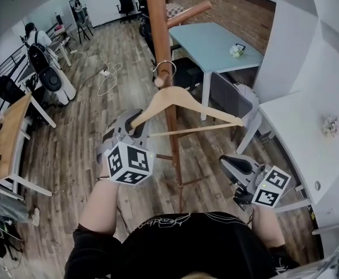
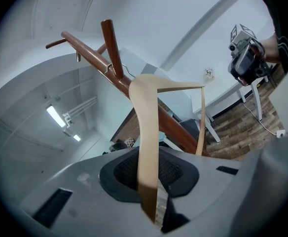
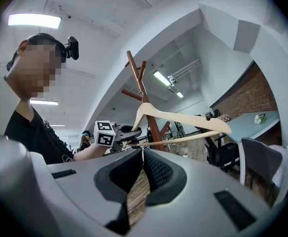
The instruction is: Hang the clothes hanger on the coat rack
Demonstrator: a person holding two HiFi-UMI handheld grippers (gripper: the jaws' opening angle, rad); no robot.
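**Status.** The left tool (image 1: 130, 127) is clamped on the clothes hanger (image 1: 181, 97), gripping the end of the wooden shoulder that lies left of centre in the head view. The left gripper view shows that arm running down between the pads. The right tool (image 1: 230, 164) sits at the lower right of the head view. Its pads meet at the tips and there is nothing between them.

**Position of work.** The hanger sits against the coat rack (image 1: 158, 16), with its free shoulder and crossbar reaching toward the right of the frame. In the left gripper view the wire hook (image 2: 115, 69) sits at the root of an upward-slanting peg (image 2: 109, 38), where the peg joins the pole. It looks to be looped over the peg. I cannot confirm that the peg is carrying the weight.

**Assessment.** The step in hand appears to be seating the hook and letting go.

**Recommendations.**
- Lower the held end gently until the hook bears fully in the crotch of the peg.
- Bring the crossbar close to level before release. With the grip at one end, the hanger is likely to swing or twist once freed.
- Part the pads slowly and draw the tool back along the shoulder's line, not across it, so the hook is not dragged off.
- The idle right tool could steady the free end if it sways.
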